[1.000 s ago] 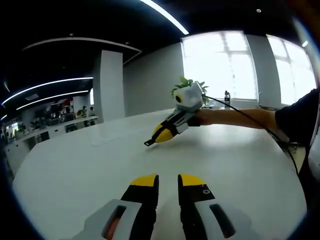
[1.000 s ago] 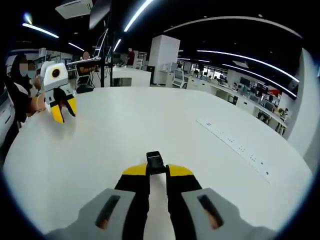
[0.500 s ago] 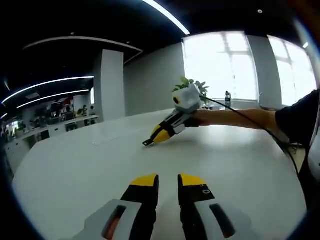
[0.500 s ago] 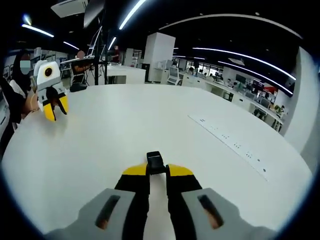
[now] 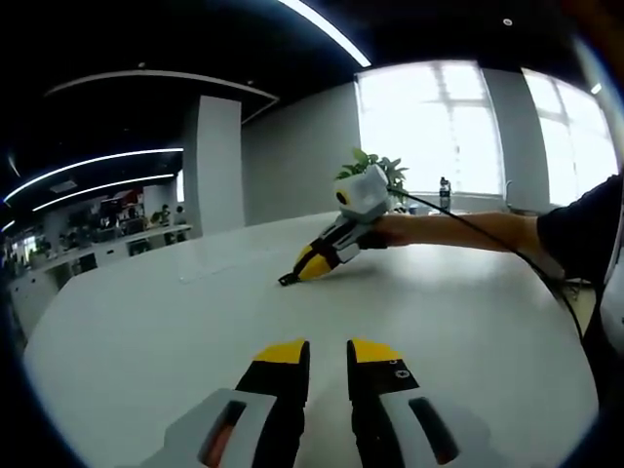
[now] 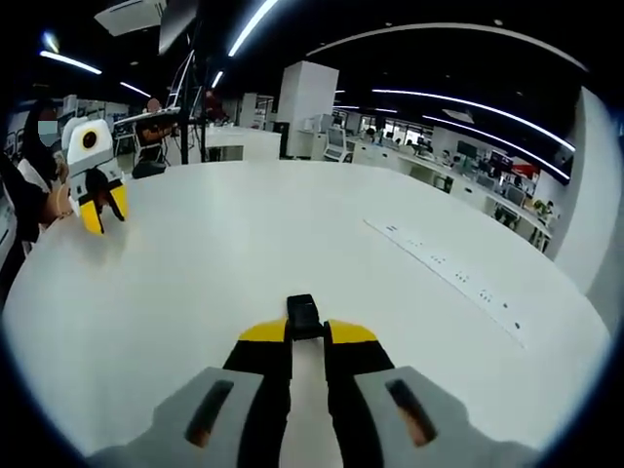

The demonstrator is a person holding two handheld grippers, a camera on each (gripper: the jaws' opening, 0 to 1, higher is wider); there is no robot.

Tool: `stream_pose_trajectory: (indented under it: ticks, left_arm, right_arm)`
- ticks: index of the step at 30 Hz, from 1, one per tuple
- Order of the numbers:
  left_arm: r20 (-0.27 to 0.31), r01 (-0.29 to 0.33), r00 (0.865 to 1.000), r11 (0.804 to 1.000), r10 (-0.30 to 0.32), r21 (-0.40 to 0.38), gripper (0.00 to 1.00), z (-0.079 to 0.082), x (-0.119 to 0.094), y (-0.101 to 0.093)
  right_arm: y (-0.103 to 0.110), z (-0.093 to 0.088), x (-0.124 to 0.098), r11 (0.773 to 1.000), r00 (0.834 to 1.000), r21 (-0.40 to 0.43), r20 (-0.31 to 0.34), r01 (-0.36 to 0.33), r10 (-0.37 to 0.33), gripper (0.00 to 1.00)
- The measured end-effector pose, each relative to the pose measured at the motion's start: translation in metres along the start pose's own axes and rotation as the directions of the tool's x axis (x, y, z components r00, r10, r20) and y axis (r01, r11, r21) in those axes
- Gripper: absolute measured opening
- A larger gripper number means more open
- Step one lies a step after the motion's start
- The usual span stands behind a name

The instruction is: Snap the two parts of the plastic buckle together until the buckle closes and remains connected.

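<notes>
A small black buckle part (image 6: 303,316) is pinched between the yellow-tipped jaws of my right gripper (image 6: 307,331), low over the white table (image 6: 244,244). In the left gripper view, the right gripper (image 5: 295,275) reaches in from the right, and the black buckle part (image 5: 289,279) sticks out of its tip just above the table (image 5: 146,331). My left gripper (image 5: 329,353) hovers over the table with a narrow gap between its jaws and nothing in it. In the right gripper view, the left gripper (image 6: 93,216) sits at the far left edge.
A person's arm (image 5: 458,229) and a black cable (image 5: 507,244) come in from the right. A potted plant (image 5: 375,164) stands at the table's far edge by the windows. A flush socket strip (image 6: 448,273) runs along the table to the right. Office desks and people lie beyond.
The right gripper has drifted slightly left and up in the left gripper view, still holding the buckle part. The right gripper view has swung a little. The left gripper's jaws are unchanged.
</notes>
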State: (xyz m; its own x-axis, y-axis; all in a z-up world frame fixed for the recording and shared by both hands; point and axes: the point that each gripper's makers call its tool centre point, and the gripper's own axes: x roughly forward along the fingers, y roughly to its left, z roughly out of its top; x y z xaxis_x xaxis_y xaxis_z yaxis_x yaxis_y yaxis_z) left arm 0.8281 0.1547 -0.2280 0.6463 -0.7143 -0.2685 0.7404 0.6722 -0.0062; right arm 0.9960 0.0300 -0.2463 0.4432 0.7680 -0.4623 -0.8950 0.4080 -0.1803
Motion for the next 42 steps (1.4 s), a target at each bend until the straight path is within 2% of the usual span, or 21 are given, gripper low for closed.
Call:
stream_pose_trajectory:
  ticks: [42]
  left_arm:
    - [0.005,0.012,1.0,1.0,-0.012,-0.004,0.14,0.0017,-0.0012,-0.0025]
  right_arm:
    - [-0.0061,-0.001,0.0037,0.999,1.0,0.032,0.009,0.025,-0.025,0.14]
